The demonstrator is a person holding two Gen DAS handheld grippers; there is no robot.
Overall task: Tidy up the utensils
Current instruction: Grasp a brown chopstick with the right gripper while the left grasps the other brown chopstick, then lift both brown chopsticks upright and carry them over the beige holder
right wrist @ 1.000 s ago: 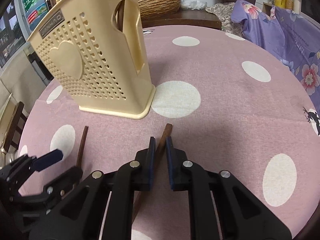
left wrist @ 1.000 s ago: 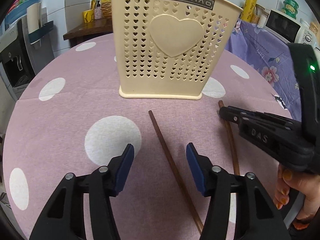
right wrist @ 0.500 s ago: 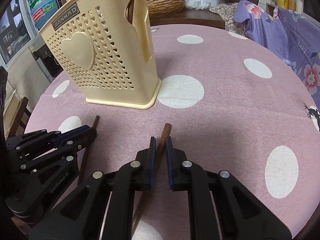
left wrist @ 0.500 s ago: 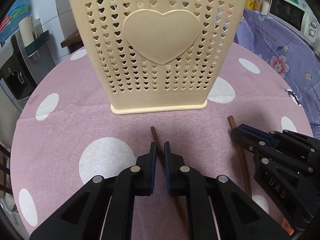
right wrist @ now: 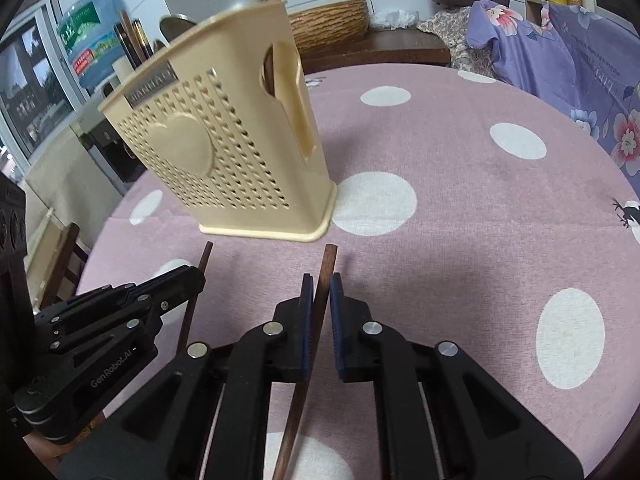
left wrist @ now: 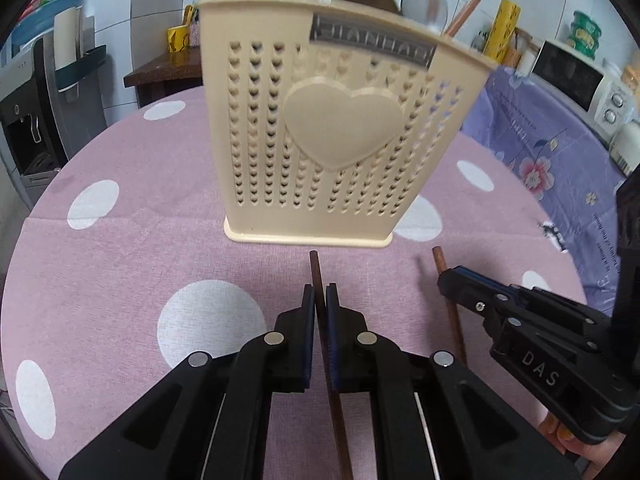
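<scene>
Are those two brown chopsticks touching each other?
Apart. The left wrist view shows pink tablecloth between the left chopstick and the right chopstick.

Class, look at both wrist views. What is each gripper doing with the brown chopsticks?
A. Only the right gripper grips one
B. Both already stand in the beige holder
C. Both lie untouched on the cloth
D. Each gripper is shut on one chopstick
D: the left gripper pinches one chopstick, and the right gripper pinches the other chopstick.
</scene>
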